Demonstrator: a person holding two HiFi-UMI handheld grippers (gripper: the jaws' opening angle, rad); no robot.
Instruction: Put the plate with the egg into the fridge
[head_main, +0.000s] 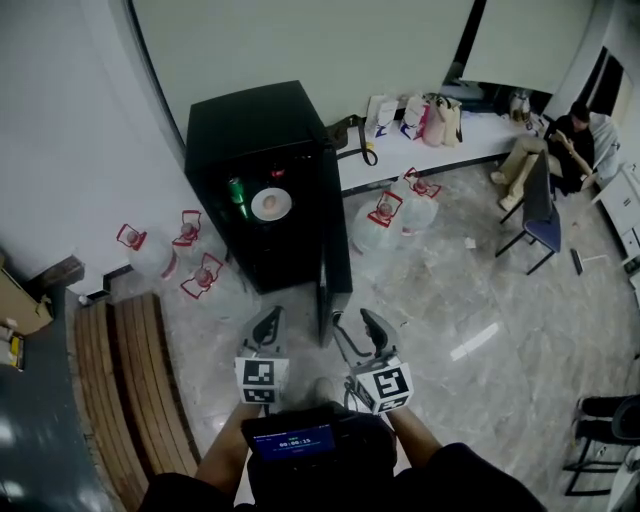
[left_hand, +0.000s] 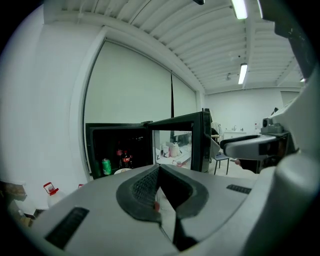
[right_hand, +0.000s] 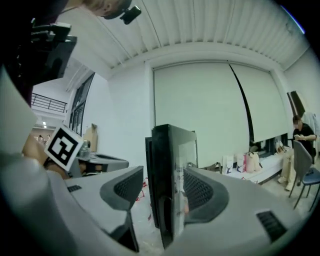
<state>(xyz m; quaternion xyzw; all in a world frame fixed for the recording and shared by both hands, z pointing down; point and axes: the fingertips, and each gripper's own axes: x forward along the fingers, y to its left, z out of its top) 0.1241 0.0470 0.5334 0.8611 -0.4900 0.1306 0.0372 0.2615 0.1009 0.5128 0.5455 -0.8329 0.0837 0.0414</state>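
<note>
A black fridge (head_main: 262, 130) stands open on the floor ahead. Inside it lies a white plate with the egg (head_main: 271, 204), with a green can (head_main: 236, 190) to its left. The fridge door (head_main: 337, 250) is swung out toward me. My right gripper (head_main: 360, 335) is open, and the door's free edge (right_hand: 167, 175) stands between its jaws; its left pad is clear of the door. My left gripper (head_main: 268, 323) is shut on nothing, left of the door. In the left gripper view (left_hand: 159, 182) it faces the open fridge, with the can (left_hand: 106, 166) and plate rim (left_hand: 122, 171) showing.
Water jugs with red handles lie left (head_main: 150, 250) and right (head_main: 385, 215) of the fridge. A wooden bench (head_main: 130, 390) runs along my left. Bags (head_main: 430, 115) sit on a low ledge behind. A person (head_main: 560, 140) sits at the far right by a chair (head_main: 540, 215).
</note>
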